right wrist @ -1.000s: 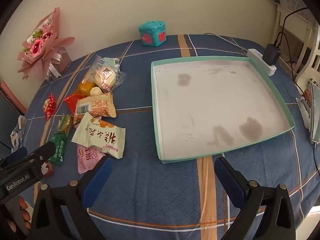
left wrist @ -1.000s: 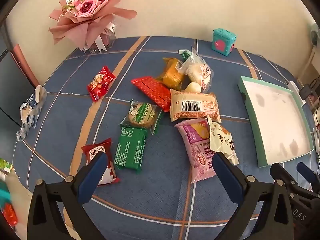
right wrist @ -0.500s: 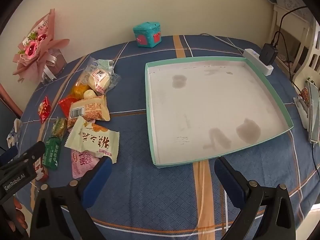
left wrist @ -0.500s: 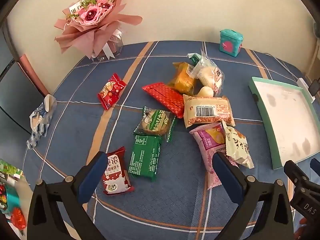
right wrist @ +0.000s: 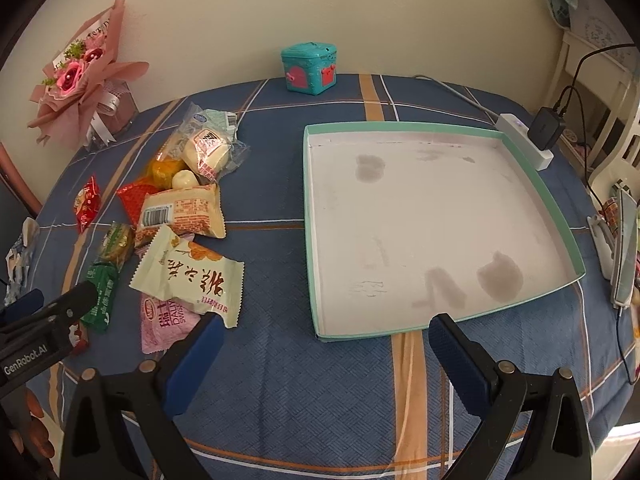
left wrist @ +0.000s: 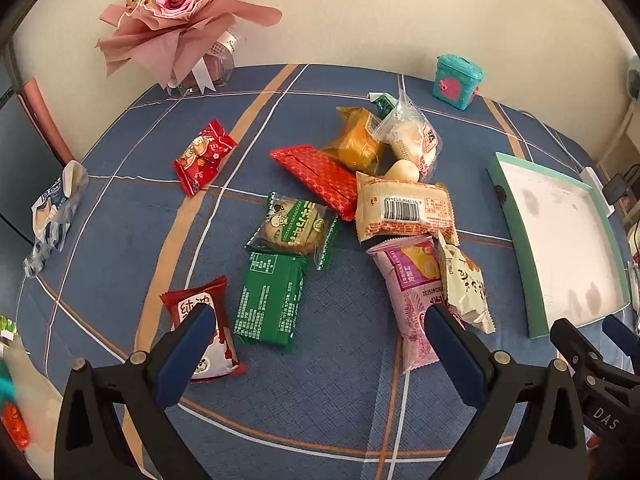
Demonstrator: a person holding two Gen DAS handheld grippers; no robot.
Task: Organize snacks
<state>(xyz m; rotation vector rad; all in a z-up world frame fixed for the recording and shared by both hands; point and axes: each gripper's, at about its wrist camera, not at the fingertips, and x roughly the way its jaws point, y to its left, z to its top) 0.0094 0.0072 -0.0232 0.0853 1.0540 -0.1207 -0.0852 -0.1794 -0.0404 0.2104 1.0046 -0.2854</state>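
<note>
From the left wrist view, the surface [left wrist: 120, 240] is covered in a blue woven cloth crossed by orange and white stripes, pushed against a cream wall. A pink paper-wrapped bouquet [left wrist: 180, 4] stands at the far left, and a small teal plastic box [left wrist: 456, 80] at the far right. Crinkled foil and plastic snack packets [left wrist: 360, 208] lie scattered mid-surface: a flat green packet [left wrist: 270, 300], a red quilted-pattern packet [left wrist: 320, 176], a pink packet [left wrist: 416, 296]. The left tool [left wrist: 320, 344] hangs over the near edge, its blue-padded fingers spread wide, holding nothing.

From the right wrist view, a shallow square tray [right wrist: 560, 216] with a mint rim and a stained white floor sits on the right half, holding nothing. The packets cluster to its left, apart from it, a cream packet [right wrist: 188, 276] nearest. A white power strip [right wrist: 520, 136] with a black plug lies beyond the tray's far corner. The right tool [right wrist: 324, 352] is likewise spread and holds nothing.
</note>
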